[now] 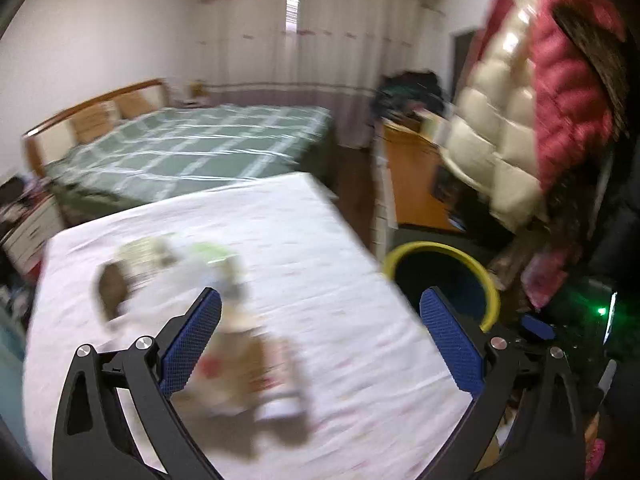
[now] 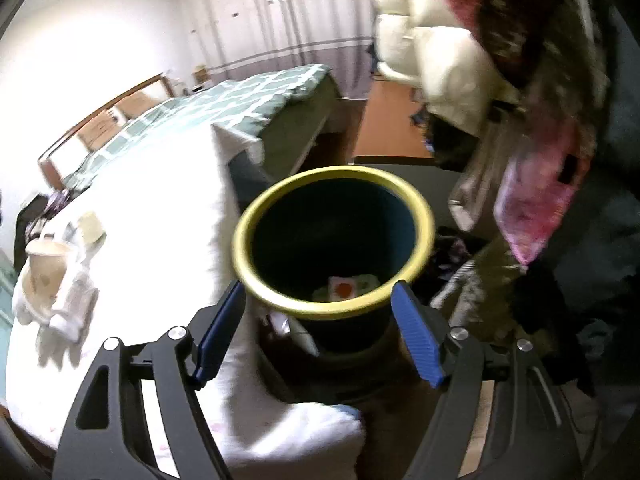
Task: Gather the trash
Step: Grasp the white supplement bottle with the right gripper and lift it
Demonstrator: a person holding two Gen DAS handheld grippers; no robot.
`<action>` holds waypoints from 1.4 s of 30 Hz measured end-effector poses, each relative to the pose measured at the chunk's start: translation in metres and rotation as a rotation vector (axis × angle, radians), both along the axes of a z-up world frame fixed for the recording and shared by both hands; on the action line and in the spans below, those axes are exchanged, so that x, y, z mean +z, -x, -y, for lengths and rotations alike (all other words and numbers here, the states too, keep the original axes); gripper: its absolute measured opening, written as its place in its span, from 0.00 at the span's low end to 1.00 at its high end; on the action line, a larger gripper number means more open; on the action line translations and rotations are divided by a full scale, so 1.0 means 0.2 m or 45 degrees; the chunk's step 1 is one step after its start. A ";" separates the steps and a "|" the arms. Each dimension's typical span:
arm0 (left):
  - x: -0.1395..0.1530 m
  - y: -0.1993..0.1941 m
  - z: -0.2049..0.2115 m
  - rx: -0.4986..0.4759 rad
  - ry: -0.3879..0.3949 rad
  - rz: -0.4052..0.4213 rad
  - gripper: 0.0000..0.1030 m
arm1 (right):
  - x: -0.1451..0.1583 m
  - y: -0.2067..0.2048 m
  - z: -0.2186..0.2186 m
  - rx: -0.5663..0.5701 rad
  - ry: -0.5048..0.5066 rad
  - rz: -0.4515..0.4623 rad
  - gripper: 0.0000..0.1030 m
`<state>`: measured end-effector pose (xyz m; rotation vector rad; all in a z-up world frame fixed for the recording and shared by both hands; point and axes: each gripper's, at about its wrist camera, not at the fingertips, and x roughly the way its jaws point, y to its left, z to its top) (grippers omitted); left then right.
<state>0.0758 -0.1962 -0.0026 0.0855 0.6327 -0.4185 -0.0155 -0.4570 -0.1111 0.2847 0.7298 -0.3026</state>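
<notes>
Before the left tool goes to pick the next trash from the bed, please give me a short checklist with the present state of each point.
1. Left tool open and holding nothing: ok.
2. Right tool open and holding nothing: ok.
3. Trash on the white bed lies between the left tool's fingers: cannot tell, the picture is blurred.
4. Bin upright, mouth open: ok.
5. Bin has room; only a few wrappers at the bottom: ok.

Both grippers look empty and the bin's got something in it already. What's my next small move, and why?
Probably lower the open left gripper onto the paper cup between its fingers and close. Trash is on the white sheet; the right gripper hangs open, empty, at the yellow-rimmed bin.
</notes>
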 end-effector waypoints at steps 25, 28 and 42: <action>-0.26 0.24 -0.95 0.454 0.075 -0.070 0.95 | -0.06 -0.33 -1.08 0.565 0.044 -0.052 0.71; -0.27 0.22 -0.92 0.447 0.072 -0.087 0.95 | -0.08 -0.38 -1.12 0.566 0.040 -0.068 0.71; -0.35 0.18 -0.89 0.431 0.078 -0.143 0.95 | -0.11 -0.42 -1.04 0.536 -0.006 -0.104 0.49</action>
